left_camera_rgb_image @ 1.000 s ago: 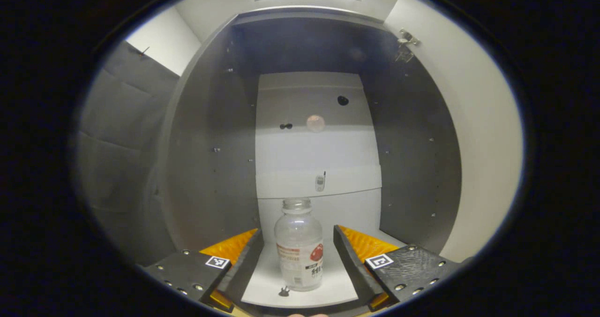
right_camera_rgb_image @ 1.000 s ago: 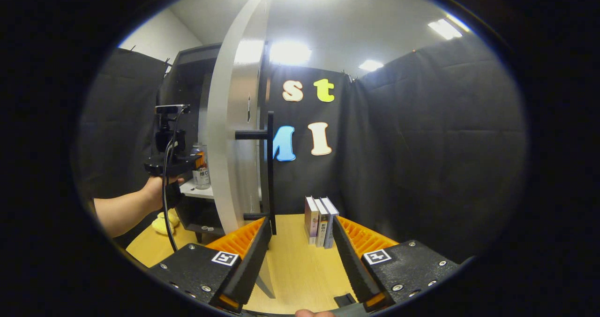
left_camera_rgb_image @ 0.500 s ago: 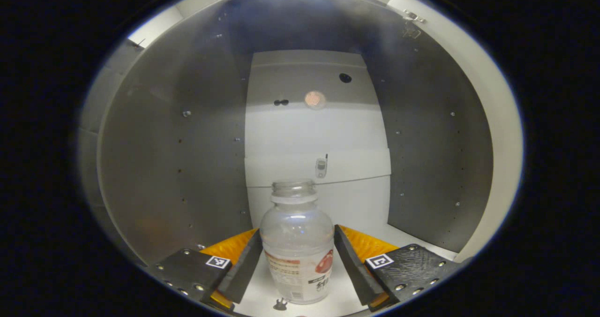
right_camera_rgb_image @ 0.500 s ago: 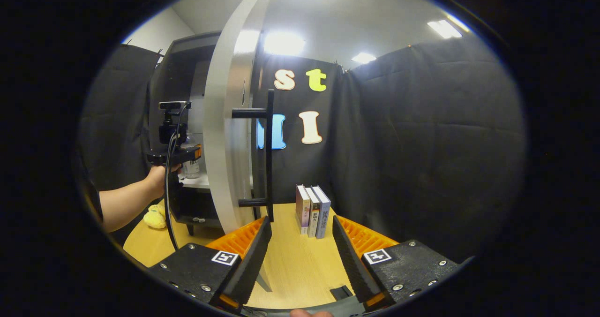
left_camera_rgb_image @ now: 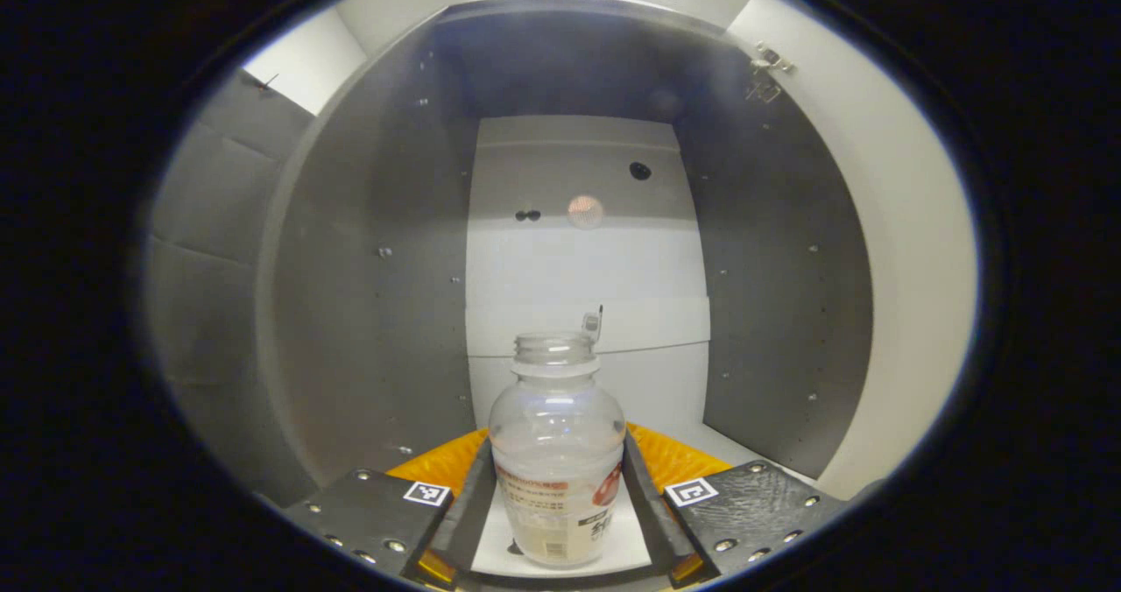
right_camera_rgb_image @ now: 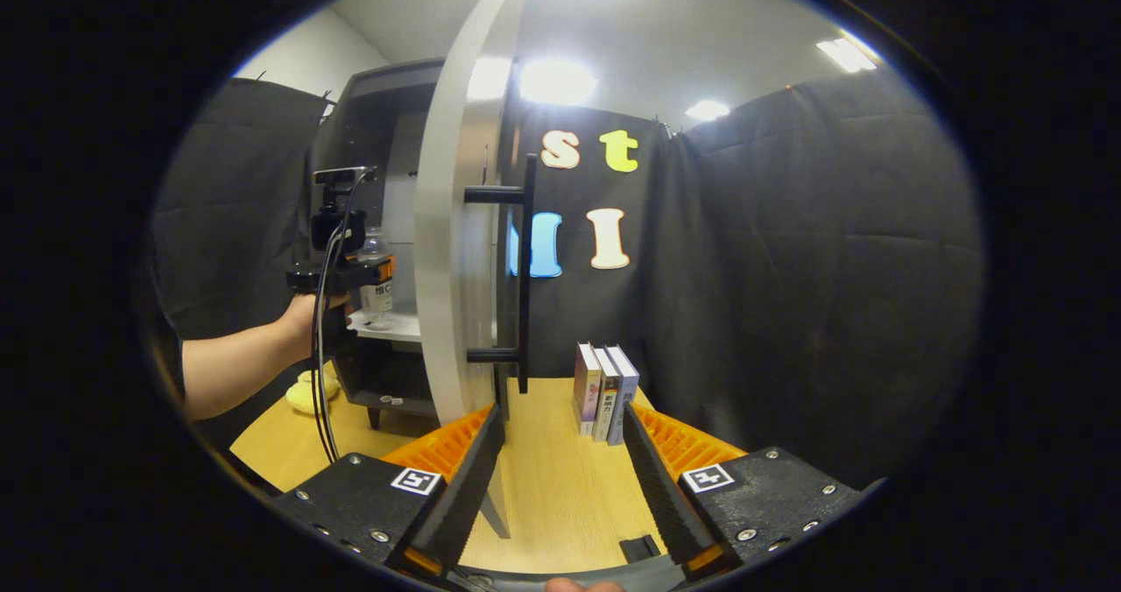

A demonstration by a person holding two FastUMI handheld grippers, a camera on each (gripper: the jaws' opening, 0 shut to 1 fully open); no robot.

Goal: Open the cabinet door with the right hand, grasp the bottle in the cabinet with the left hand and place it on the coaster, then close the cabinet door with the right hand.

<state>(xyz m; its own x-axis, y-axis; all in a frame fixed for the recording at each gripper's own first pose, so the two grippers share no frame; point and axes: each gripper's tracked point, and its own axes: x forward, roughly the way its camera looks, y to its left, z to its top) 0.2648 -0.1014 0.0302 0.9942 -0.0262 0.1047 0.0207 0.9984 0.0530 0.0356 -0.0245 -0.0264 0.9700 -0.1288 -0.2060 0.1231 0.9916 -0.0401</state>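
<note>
Left gripper (left_camera_rgb_image: 558, 509) sits inside the open cabinet (left_camera_rgb_image: 368, 312), fingers pressed against both sides of the bottle (left_camera_rgb_image: 557, 452) at label height. Jaws clamped on it, as far as the left gripper view shows: no gap on either flank. Bottle upright, uncapped, clear, apparently empty, standing on the white shelf (left_camera_rgb_image: 631, 544). Grip is low on the body, below the shoulder; I judge that is for a steady hold on a light, slippery plastic thing. Whether the base has left the shelf I cannot tell.

Around it: grey side walls close on both sides, white back panel (left_camera_rgb_image: 582, 259) with a few small holes and fittings. A small dark fitting sits on the shelf by the bottle's base. Walls leave little sideways room, so the way out is straight back.

Right gripper view, left to right: a forearm and hand (right_camera_rgb_image: 306, 320) hold the left gripper at the cabinet mouth, cable hanging down. A yellow soft thing (right_camera_rgb_image: 306, 392) lies on the wooden table (right_camera_rgb_image: 552, 496) below. The door (right_camera_rgb_image: 460, 224) stands swung out, edge-on, its black bar handle (right_camera_rgb_image: 524, 272) facing right. Three books (right_camera_rgb_image: 604, 391) stand upright just beyond. Right gripper (right_camera_rgb_image: 560, 478) hangs near the door's lower edge, jaws apart, holding nothing. Probably waiting, well placed for the handle when closing comes.

Coaster not spotted. The door stands beside the bottle's way out.
</note>
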